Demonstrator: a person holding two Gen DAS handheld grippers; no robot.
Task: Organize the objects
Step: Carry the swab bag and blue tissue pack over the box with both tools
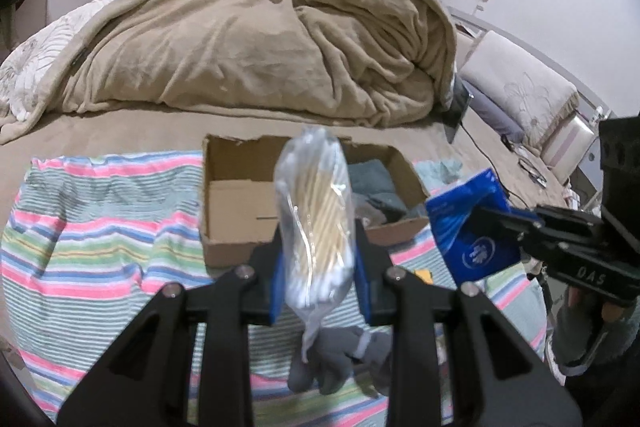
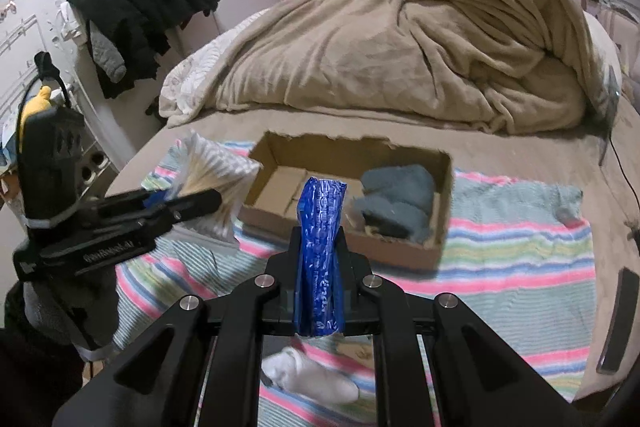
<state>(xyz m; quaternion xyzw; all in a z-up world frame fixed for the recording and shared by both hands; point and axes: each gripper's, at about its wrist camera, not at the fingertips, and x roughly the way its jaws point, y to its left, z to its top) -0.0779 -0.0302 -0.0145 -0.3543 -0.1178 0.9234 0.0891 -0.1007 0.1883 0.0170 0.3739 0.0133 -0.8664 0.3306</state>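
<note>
Between tongs [image 1: 318, 255], clear swab bag [image 1: 316, 211]

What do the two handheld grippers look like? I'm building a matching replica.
Both the left gripper and right gripper are matte black linkage frames with silver pivot pins, blue pads inside the fingers and white lettering on the side. Grey knit gloves cover the hands.

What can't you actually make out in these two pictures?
- Print on the blue packet: right wrist view, too blurred and creased to read.
- Rest of the cardboard box floor: left wrist view, hidden behind the bag of cotton swabs in the left hand-held gripper.
- Grey gloves: left wrist view, partly covered by that gripper's frame.
- Dark flat object: right wrist view, near the edge, too distorted to identify.
</note>
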